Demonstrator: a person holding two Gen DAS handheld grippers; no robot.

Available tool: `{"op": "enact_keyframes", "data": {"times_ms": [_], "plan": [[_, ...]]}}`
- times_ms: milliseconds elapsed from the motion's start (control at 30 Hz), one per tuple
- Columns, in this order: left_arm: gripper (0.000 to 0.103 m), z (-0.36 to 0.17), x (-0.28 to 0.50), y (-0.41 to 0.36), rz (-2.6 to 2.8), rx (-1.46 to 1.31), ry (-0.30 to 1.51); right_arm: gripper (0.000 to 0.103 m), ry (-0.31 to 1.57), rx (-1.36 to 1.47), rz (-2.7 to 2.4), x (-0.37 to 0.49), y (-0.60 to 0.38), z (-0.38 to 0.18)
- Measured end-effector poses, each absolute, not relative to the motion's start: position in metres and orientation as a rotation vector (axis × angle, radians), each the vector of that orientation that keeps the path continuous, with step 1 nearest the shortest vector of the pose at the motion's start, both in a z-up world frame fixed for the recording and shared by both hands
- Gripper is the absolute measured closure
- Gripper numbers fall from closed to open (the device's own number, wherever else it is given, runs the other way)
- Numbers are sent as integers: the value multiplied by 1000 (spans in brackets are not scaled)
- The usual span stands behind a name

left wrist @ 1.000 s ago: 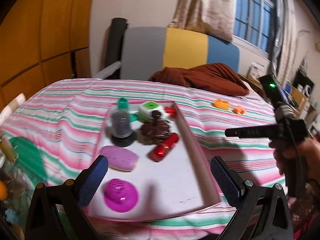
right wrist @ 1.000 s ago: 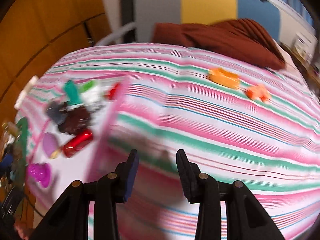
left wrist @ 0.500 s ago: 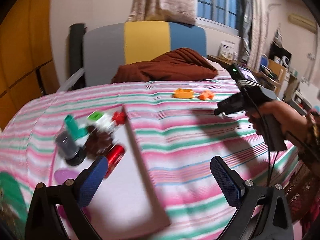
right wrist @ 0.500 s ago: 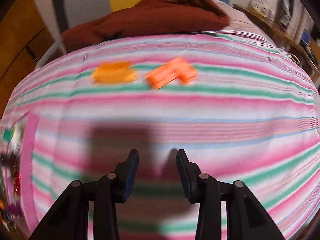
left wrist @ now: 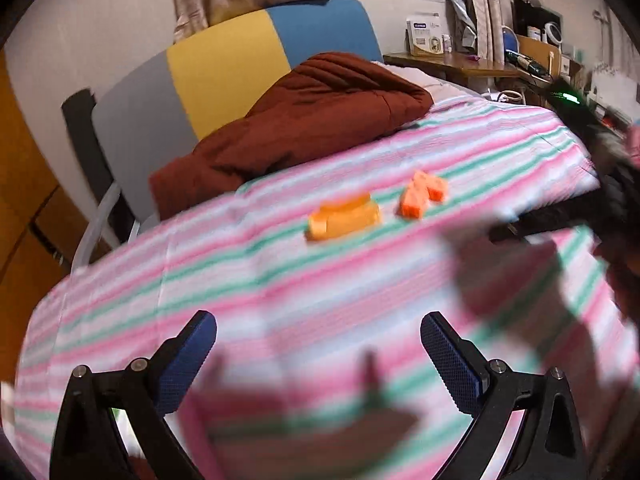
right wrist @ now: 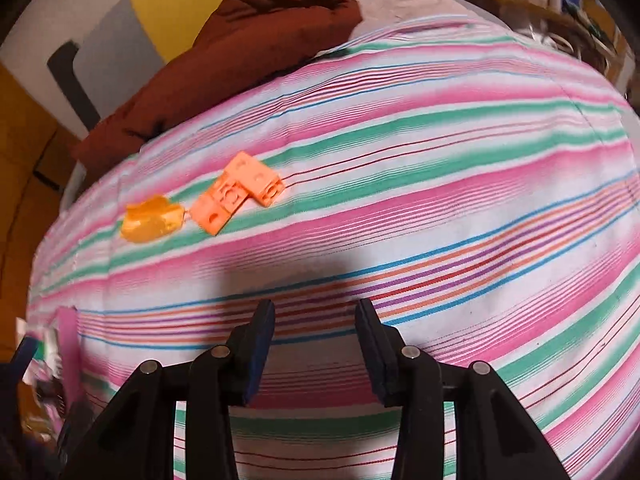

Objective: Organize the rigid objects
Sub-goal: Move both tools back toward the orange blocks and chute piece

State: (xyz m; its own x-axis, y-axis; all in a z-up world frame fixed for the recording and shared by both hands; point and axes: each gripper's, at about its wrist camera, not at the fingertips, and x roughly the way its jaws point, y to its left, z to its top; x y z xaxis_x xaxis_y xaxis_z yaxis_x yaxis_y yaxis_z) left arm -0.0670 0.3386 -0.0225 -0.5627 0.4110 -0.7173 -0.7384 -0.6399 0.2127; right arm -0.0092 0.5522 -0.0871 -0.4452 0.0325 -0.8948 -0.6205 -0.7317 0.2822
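Both tools are out over the bed now, and the targets are in plain sight. On the pink-, green- and white-striped bedspread [right wrist: 440, 208], toward the far edge near the head of the bed, lie two small pieces: an orange L-shaped plastic building brick with studs and holes [right wrist: 236, 192] and, just beside it on the left, a yellow-orange moulded plastic piece [right wrist: 150, 222]. They sit very close, perhaps touching at one tip (the gap is too fine to call in the right wrist view). Behind them a rumpled rust-brown quilt [right wrist: 248, 52] is heaped against the headboard.

The right tool [right wrist: 315, 346] hovers above the striped cover, its jaws parted with nothing between them; they have just been opening a little further. The left tool [left wrist: 319, 354] stands released and wide, also empty, with the same two pieces ahead of it [left wrist: 420, 198] [left wrist: 344, 220], though that view is smeared with blur. At the near-left corner of the bed a sliver of a pink-edged tray [right wrist: 70, 344] shows.

I'd judge both pieces light, stiff and a touch slick, so they should lift easily but may skid on the soft cover if nudged. For the brick, the best hold looks like across one straight arm of the L, flat sides against the pads. The moulded piece is rounder; pinching its narrower width seems safest.
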Motion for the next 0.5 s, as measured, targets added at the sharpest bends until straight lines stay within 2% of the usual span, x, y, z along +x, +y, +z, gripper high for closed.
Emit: {"op": "enact_keyframes", "data": {"times_ms": [167,367,500], "plan": [[0,-31,-110,390,2172,-802,716,61,919,-1329,2177,-5,566,-89],[0,-62,-148,432,2080,-870,827,61,899,-1345,2178,-9,566,-89],[2,-72,-143,432,1923,-940,730,61,889,-1351,2175,-11,566,-90]]}}
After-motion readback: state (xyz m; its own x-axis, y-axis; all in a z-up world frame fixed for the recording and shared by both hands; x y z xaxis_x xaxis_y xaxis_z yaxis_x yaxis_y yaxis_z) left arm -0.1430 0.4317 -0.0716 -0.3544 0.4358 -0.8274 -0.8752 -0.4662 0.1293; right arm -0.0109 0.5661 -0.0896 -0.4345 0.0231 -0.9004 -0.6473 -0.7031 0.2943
